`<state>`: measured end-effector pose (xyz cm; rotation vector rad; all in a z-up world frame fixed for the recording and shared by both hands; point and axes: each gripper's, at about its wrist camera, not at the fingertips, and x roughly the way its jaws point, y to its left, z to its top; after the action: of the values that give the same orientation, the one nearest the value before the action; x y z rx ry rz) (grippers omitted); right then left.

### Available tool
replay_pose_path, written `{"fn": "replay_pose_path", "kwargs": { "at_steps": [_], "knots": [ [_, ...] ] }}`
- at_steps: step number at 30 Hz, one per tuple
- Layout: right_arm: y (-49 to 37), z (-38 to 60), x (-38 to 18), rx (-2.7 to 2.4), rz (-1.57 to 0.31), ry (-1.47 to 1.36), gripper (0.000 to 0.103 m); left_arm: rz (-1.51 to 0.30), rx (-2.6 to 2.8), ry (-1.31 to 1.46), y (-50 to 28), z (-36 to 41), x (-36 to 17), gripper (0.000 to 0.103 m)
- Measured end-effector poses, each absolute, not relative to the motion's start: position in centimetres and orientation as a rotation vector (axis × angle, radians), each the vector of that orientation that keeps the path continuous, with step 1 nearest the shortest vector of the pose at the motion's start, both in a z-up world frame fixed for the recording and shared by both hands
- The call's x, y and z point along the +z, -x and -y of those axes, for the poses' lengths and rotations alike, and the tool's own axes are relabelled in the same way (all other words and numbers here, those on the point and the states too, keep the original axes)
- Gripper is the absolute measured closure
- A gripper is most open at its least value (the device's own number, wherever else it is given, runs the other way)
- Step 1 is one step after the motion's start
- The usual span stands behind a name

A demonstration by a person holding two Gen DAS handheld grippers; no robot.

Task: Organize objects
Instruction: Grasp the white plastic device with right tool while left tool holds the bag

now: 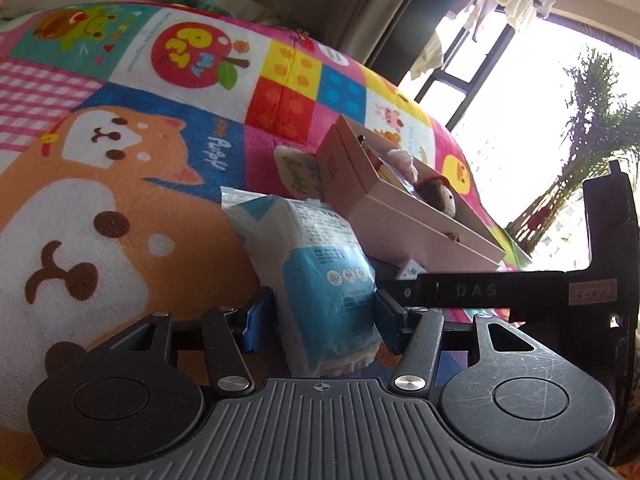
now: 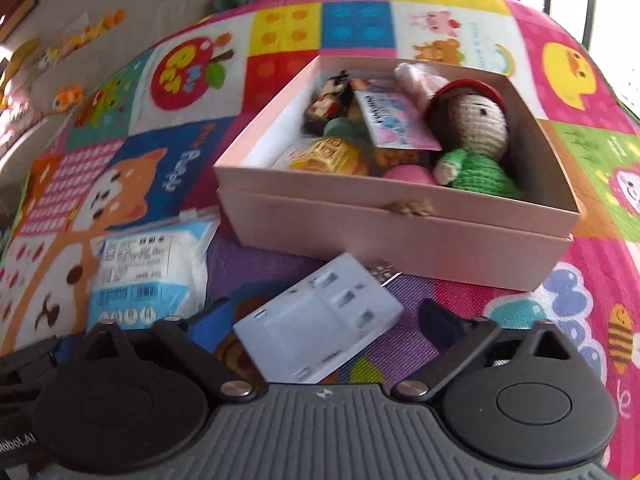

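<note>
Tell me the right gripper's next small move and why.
Probably close the right gripper on the white power adapter: it lies on the mat between the open jaws, not yet pinched, just in front of the pink box that already holds toys.

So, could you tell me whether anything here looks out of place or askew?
The white charger lies tilted on the mat outside the pink box, while the toys are inside. The tissue pack is also still out, between the left gripper's pads.

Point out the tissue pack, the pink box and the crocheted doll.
tissue pack (image 1: 320,280): left wrist view, blue printed face.
pink box (image 2: 400,232): right wrist view, near side wall.
crocheted doll (image 2: 476,124): right wrist view, its face.
</note>
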<state>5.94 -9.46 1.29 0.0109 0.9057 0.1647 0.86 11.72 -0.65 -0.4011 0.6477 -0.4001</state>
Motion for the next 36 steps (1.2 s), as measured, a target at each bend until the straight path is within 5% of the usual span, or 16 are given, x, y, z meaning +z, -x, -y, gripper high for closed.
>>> {"fn": "replay_pose_path", "kwargs": {
  "at_steps": [18,21,26,36],
  "knots": [
    [-2.9,13.5,1.5,0.176,-0.924,0.079,0.013,-0.642,-0.418,0.477,-1.0,-12.7,-1.2,0.043],
    [-3.5,12.6,1.6,0.19,-0.901,0.087,0.019,-0.641,-0.421,0.488,-1.1,-12.9,-1.3,0.043],
    [-3.9,10.8,2.1,0.252,-0.897,0.12,0.048,-0.641,-0.422,0.495,-1.1,-12.9,-1.3,0.043],
    [-2.0,11.0,2.4,0.314,-0.929,0.164,0.053,-0.641,-0.427,0.513,-1.2,-13.1,-1.5,0.043]
  ]
}}
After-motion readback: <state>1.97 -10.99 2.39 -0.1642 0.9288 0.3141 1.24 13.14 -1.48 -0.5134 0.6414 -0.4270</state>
